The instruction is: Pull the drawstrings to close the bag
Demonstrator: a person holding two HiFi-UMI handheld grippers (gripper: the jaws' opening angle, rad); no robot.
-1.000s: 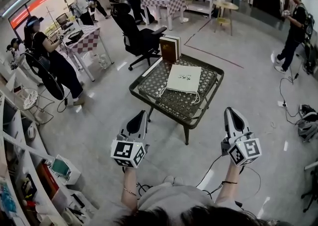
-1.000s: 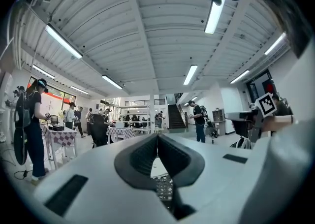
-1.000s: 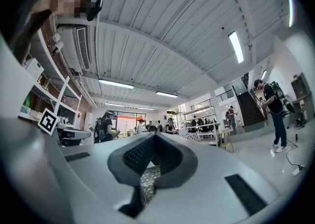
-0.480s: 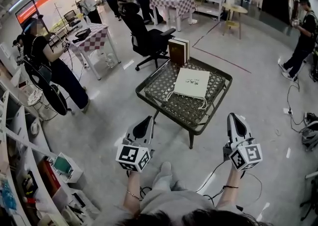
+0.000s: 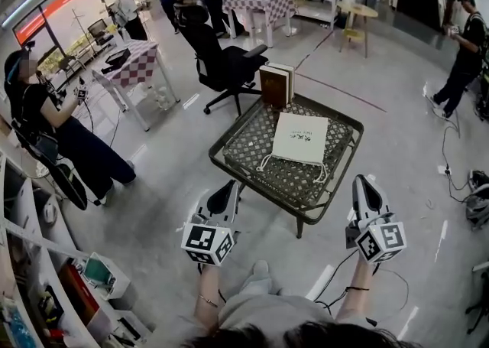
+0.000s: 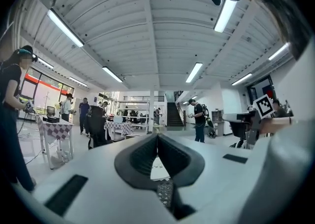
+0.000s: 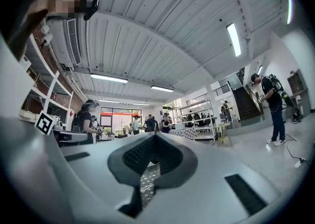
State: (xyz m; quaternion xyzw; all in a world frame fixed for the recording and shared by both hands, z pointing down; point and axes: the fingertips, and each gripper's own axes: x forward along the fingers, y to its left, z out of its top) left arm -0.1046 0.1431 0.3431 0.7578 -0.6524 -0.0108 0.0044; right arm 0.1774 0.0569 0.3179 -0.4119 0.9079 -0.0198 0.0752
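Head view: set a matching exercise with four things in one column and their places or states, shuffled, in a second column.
Column one:
1. drawstring bag
2. books
3. office chair
4. left hand-held gripper

Column two:
A. upright at the far edge of the table
B. standing beyond the table
C. lying flat on the table
D. shut, held short of the table

Pairs: 1-C, 2-A, 3-B, 4-D.

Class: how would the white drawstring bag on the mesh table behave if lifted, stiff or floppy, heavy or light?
The white drawstring bag lies flat and thin, so it is probably floppy and light. Tugging its loose cords may slide it across the mesh table.
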